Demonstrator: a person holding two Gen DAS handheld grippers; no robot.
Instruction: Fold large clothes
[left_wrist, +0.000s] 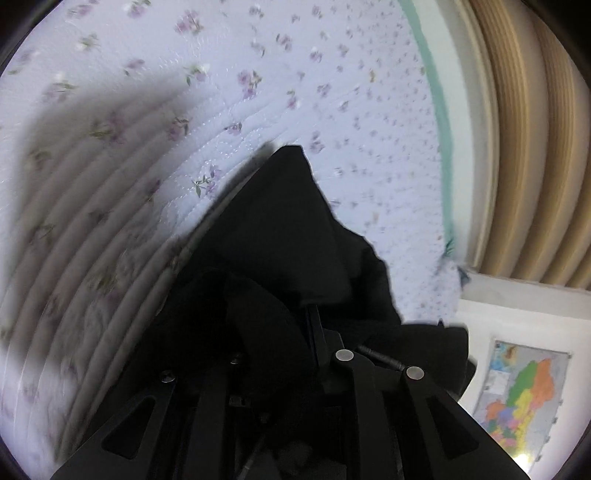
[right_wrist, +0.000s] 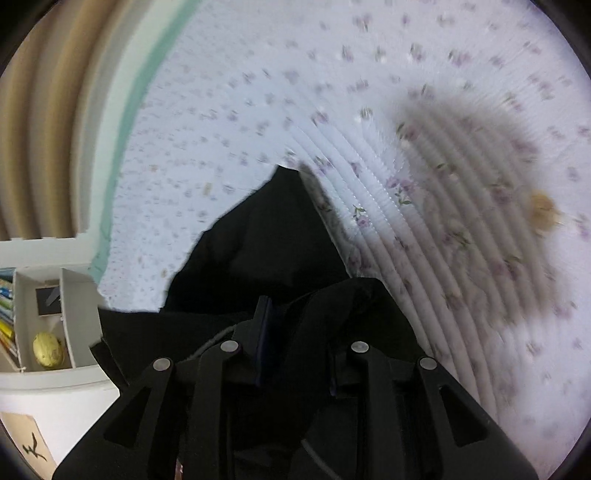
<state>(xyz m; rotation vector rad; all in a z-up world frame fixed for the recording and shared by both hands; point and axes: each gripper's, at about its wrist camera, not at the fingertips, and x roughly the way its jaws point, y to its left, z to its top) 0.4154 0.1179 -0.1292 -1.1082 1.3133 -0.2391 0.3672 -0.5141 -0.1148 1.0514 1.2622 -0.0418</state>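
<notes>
A large black garment (left_wrist: 291, 236) hangs from my left gripper (left_wrist: 295, 332), which is shut on its cloth; the fabric drapes over and hides the fingertips. The same black garment (right_wrist: 269, 236) is held in my right gripper (right_wrist: 291, 317), also shut on it, with one dark finger (right_wrist: 264, 332) showing through the folds. Both grippers hold the garment above a white bed cover with small purple flowers (left_wrist: 258, 85), which also fills the right wrist view (right_wrist: 332, 74). The views are blurred by motion.
The bed's green-trimmed edge (left_wrist: 443, 129) runs beside beige curtains (left_wrist: 528, 147). A colourful map (left_wrist: 521, 391) lies low right. In the right wrist view a white shelf (right_wrist: 74, 295) holds books and a yellow ball (right_wrist: 48, 350). A tan spot (right_wrist: 543, 212) lies on the cover.
</notes>
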